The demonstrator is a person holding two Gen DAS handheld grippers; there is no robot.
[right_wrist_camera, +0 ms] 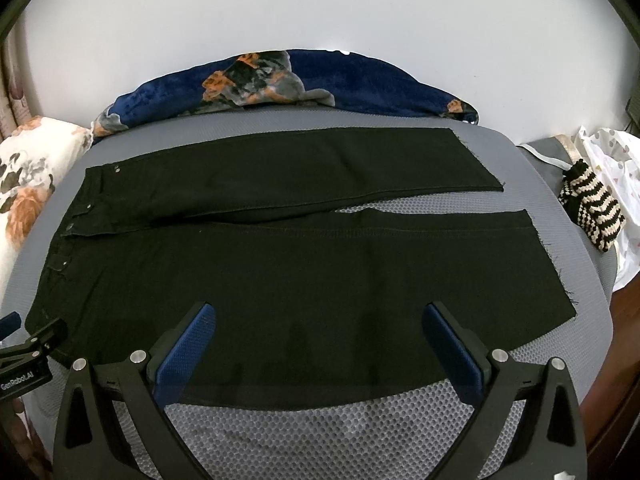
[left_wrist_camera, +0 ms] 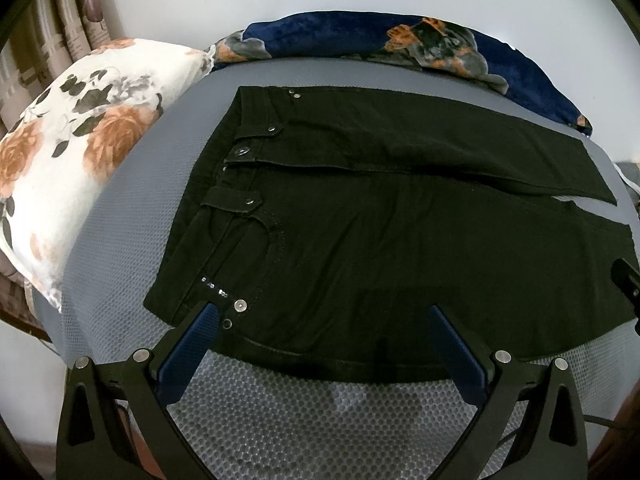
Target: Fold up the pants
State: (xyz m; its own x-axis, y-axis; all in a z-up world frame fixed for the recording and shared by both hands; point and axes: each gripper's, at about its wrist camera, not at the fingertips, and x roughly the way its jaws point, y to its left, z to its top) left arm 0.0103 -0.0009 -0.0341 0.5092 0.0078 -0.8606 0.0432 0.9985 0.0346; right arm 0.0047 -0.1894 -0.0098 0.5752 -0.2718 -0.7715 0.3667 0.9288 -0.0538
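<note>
Black pants [left_wrist_camera: 380,216] lie flat on a grey mesh mattress [left_wrist_camera: 132,200], waistband to the left, both legs running right. In the right wrist view the pants [right_wrist_camera: 300,272] show both leg ends at the right, with a gap between the legs. My left gripper [left_wrist_camera: 322,312] is open, fingers spread over the near edge by the front pocket. My right gripper [right_wrist_camera: 320,312] is open over the near leg's edge. The right gripper's tip [left_wrist_camera: 628,280] shows at the left wrist view's right edge; the left gripper [right_wrist_camera: 36,340] shows at the right wrist view's left edge.
A white floral pillow [left_wrist_camera: 76,156] lies left of the waistband. A dark blue floral blanket [left_wrist_camera: 400,44] runs along the far side against the white wall. A black-and-cream striped knit item [right_wrist_camera: 592,212] and a white plastic bag [right_wrist_camera: 616,160] lie right of the leg ends.
</note>
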